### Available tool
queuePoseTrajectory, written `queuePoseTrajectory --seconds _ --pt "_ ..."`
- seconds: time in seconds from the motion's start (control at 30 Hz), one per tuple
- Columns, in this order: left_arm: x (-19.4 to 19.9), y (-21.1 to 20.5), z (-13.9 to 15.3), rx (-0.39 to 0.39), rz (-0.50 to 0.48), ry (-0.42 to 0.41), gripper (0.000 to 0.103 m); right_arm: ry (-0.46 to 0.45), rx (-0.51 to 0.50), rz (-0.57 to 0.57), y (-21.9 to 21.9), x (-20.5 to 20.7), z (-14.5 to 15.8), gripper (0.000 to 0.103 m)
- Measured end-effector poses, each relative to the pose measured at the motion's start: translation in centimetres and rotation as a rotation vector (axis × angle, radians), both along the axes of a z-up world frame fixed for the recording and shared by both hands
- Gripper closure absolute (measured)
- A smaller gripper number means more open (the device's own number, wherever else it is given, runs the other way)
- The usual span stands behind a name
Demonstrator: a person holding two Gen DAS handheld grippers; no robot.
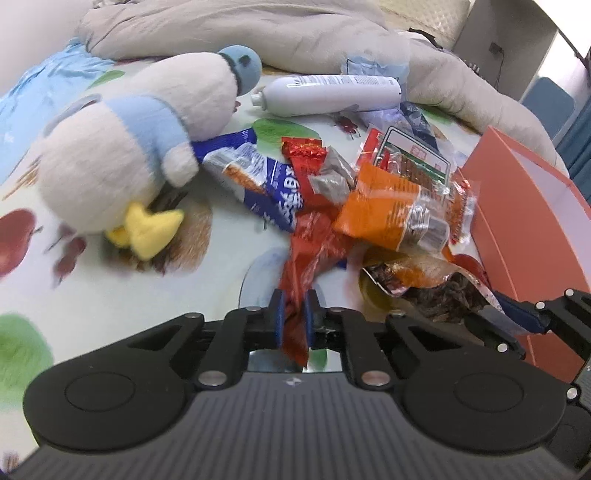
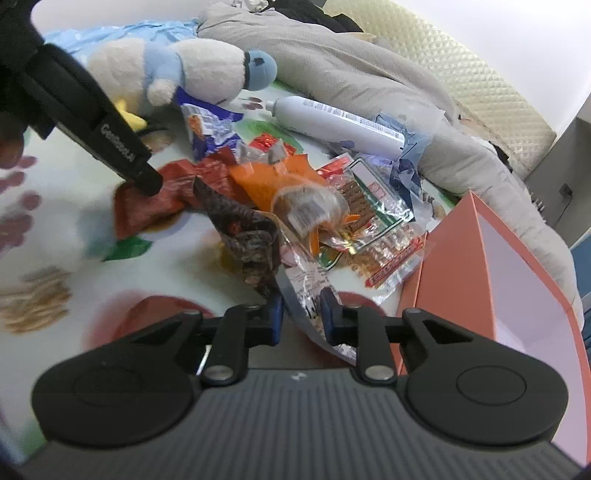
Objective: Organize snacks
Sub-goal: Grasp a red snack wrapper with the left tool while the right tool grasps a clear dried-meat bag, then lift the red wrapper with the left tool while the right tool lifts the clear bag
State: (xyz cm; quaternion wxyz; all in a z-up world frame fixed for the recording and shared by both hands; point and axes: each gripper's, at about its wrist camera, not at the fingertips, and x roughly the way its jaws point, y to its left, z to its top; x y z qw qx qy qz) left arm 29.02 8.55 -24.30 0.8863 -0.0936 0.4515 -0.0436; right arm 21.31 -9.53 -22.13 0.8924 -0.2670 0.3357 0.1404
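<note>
Our left gripper (image 1: 294,319) is pressed together on the tail of a red snack packet (image 1: 306,247), which stretches forward from the fingers and lies partly under the pile. Our right gripper (image 2: 301,314) pinches the near edge of a clear packet with dark dried pieces (image 2: 255,236); the film passes between the two blue pads, though they stand a little wider than on the left.

We judge that we are in the picking step: both packets are caught but not yet moved into the orange box (image 2: 454,258), which stands open just to the right of the right gripper. The next move calls for lifting each packet free of the heap without dragging its neighbours, then carrying it rightward over the box wall. The red packet may pull the orange packet (image 1: 384,206) that lies over it, so a slow lift seems wise.

Ahead of the grippers the other snacks are heaped together: a blue packet (image 1: 280,192), a striped clear packet (image 1: 410,162) and more. Farther ahead lie a white bottle (image 1: 328,92) on its side and, to the left, a plush duck (image 1: 122,158).

All this rests on a sheet printed with fruit (image 1: 110,295). Beyond it is a rumpled grey blanket (image 1: 240,33), and behind that a quilted headboard (image 2: 461,62), so the surface seems to be a bed.
</note>
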Motion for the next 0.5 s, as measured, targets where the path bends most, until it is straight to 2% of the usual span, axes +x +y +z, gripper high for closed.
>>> queuePoseTrajectory --seconds 0.27,0.43,0.5 --pt "-5.1 1.2 1.0 -0.056 0.043 0.005 0.093 0.032 0.001 -0.028 -0.4 -4.0 0.3 0.08" --pt "-6.1 1.4 1.8 -0.083 0.034 0.002 0.093 0.103 0.07 -0.035 -0.7 -5.7 0.2 0.078" --pt "-6.2 1.2 2.1 -0.064 0.025 -0.006 0.092 0.145 0.13 -0.037 -1.0 -6.0 0.4 0.075"
